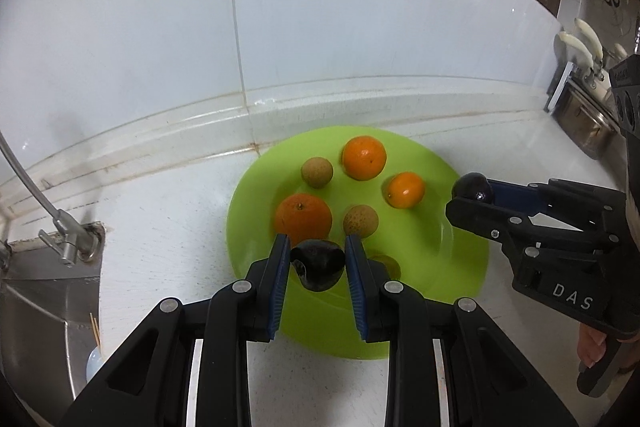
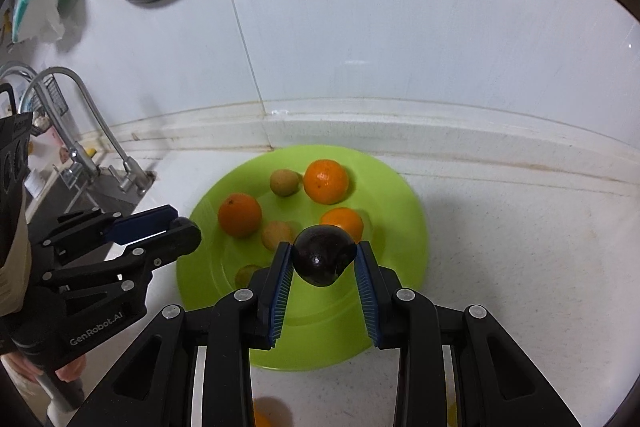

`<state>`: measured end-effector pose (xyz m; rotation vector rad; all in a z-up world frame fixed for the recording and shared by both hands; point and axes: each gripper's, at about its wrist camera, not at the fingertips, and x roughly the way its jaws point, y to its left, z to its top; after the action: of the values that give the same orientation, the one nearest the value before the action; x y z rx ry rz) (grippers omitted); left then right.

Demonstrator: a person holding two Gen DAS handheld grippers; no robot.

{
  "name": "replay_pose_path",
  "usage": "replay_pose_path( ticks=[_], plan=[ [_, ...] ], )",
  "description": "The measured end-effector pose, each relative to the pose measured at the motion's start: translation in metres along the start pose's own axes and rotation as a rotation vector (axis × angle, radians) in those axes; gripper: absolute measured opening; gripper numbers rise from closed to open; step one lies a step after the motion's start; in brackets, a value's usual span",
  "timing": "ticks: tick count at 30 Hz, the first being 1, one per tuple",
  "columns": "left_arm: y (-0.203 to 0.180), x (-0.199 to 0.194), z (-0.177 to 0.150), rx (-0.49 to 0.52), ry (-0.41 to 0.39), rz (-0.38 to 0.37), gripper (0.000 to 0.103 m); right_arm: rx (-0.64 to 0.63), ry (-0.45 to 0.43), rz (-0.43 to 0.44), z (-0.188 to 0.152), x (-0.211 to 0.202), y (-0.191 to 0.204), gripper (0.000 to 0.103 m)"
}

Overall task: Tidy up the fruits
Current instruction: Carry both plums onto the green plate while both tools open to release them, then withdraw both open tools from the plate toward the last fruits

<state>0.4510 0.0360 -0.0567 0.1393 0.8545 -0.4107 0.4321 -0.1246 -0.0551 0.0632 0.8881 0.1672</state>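
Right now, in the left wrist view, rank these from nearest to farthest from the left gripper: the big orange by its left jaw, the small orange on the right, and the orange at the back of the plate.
1. Big orange, just ahead of the left gripper, left of centre.
2. Small orange, right side of the green plate.
3. Back orange, near the far rim.

Lime-green plate (image 1: pixel 460 267), orange mandarins (image 1: pixel 364 157), dark purple-black fruit (image 2: pixel 323 261).
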Motion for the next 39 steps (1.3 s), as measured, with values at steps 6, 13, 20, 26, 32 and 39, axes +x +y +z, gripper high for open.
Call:
replay_pose_path(
  ticks=[6,13,20,26,32,39],
  plan=[
    [0.001,0.009,0.001,-0.001,0.02,-0.007,0.028,0.004,0.023,0.003,-0.001,0.012,-0.002,0.033],
    [-0.001,0.013,0.001,0.003,0.027,-0.003,0.028,-0.004,0.033,0.006,-0.001,0.018,0.001,0.033],
    [-0.002,0.009,-0.001,0.003,0.015,0.006,0.035,-0.006,0.033,0.006,-0.002,0.018,0.003,0.041],
    [-0.007,-0.012,-0.004,0.0,-0.014,0.031,0.044,-0.004,0.001,0.011,-0.002,0.002,0.005,0.041],
    [-0.013,-0.041,-0.007,-0.019,-0.055,0.058,0.051,0.004,-0.039,0.02,-0.006,-0.023,0.008,0.041],
    [-0.019,-0.08,-0.014,-0.04,-0.108,0.076,0.06,0.001,-0.095,-0.004,-0.014,-0.057,0.015,0.048]
  ],
)
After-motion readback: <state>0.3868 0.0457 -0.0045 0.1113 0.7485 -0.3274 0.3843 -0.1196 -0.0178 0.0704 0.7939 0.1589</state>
